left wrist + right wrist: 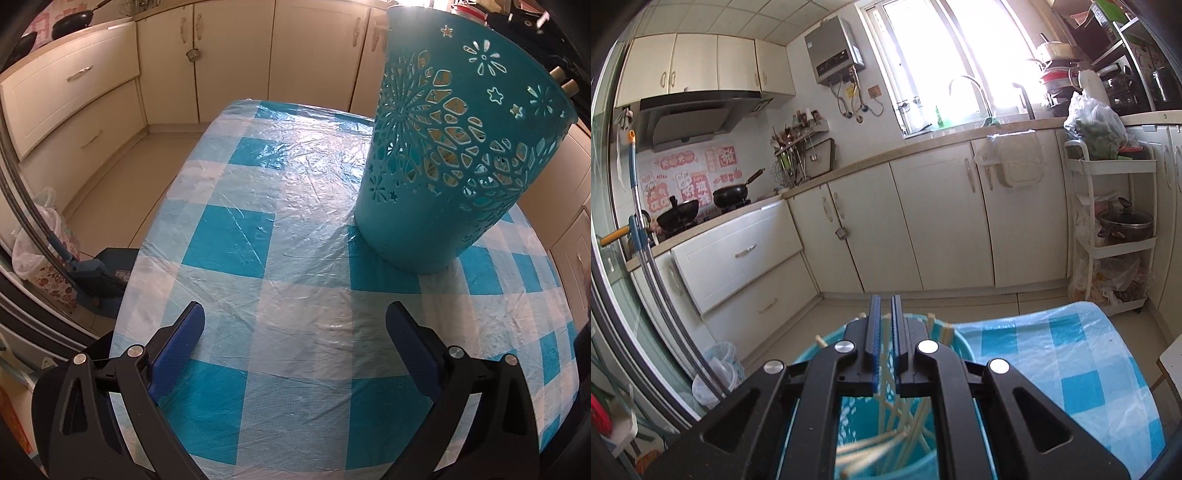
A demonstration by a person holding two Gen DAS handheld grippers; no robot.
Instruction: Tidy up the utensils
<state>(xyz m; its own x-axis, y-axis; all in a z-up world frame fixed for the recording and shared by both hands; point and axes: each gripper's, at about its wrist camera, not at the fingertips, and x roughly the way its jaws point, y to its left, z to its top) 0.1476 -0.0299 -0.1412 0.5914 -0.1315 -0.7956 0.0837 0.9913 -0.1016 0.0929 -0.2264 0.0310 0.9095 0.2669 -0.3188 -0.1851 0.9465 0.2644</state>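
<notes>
Only the right wrist view shows chopsticks point(886, 424) inside the basket point(820, 350).

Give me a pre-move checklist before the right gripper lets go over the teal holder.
1. Right gripper above the teal holder: ok.
2. Chopstick gripped between its nearly shut jaws: cannot tell.
3. Holder upright on the checked tablecloth: ok.
4. Other chopsticks already inside: ok.
5. Left gripper open, holding nothing, short of the holder: ok.
6. Chopsticks remaining on the table: cannot tell.
</notes>
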